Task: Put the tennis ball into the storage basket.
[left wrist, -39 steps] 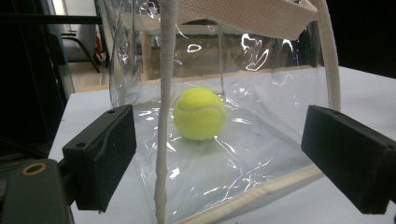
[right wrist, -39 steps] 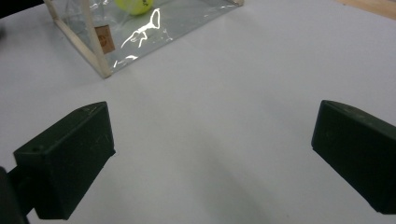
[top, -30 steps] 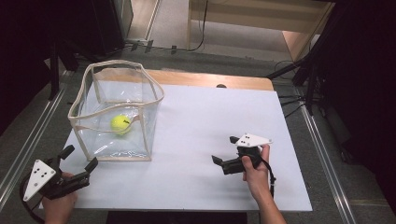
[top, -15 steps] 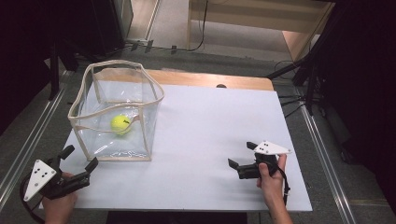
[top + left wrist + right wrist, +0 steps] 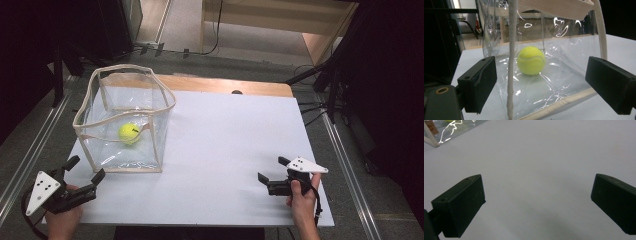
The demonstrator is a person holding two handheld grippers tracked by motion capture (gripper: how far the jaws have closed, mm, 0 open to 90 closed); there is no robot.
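Scene: yellow tennis ball (image 5: 129,133) sits inside clear soft-walled bin (image 5: 162,130) at table's (image 5: 225,145) far left | left gripper (image 5: 80,177) jaws spread, near bin's front corner | right gripper (image 5: 272,176) jaws spread, well apart, over bare table | handling: ball looks light, fuzzy, springy; likely best pinched across its middle.

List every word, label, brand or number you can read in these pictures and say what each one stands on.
None can be read.
Tennis ball: a dark mark in the high view, too small to read; no print on the side facing the left gripper view.
Clear bag: a small tag at its corner in the right gripper view, with marks too blurred to read.
Grey plates on the left gripper and right gripper: dots, no text.
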